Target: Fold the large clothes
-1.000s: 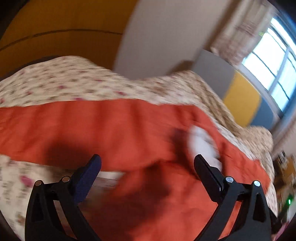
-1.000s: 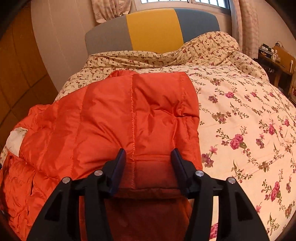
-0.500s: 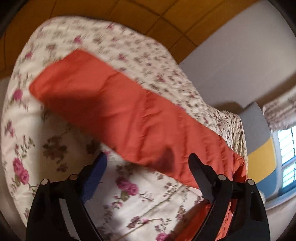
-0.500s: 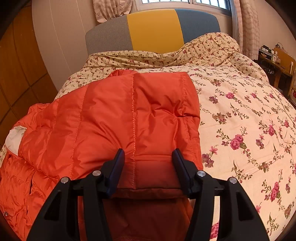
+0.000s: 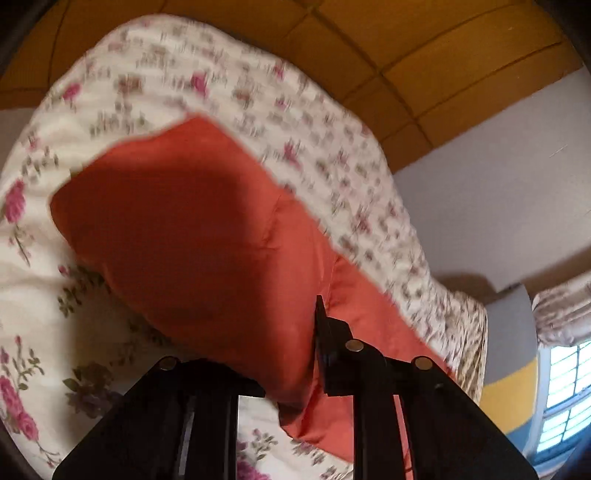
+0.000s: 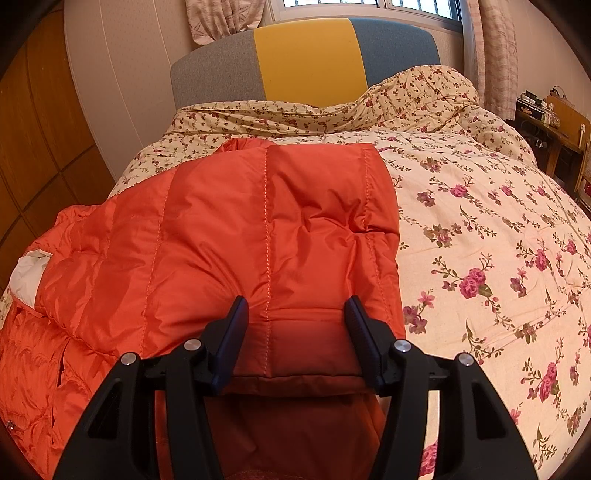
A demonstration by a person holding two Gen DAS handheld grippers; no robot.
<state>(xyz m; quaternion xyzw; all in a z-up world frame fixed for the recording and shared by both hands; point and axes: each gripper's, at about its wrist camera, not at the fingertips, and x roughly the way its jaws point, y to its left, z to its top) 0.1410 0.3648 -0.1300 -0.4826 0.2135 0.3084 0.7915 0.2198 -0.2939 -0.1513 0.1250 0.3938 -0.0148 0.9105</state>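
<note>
Jacket (image 6: 266, 229) looking puffy, light, slick. Left gripper (image 5: 295, 343) pinching sleeve (image 5: 192, 236); right gripper (image 6: 295, 332) gaping wide, straddling hem. I'm favouring seams for grip.

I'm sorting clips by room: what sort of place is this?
Most likely a bedroom: a bed with a floral quilt and padded headboard, a curtained window behind it, an orange puffer jacket spread on top.

Orange on florals, operator.
Your orange jacket (image 6: 266, 229) lies on a cream quilt (image 6: 480, 229) with pink roses; headboard (image 6: 306, 62) grey, yellow, blue.
</note>
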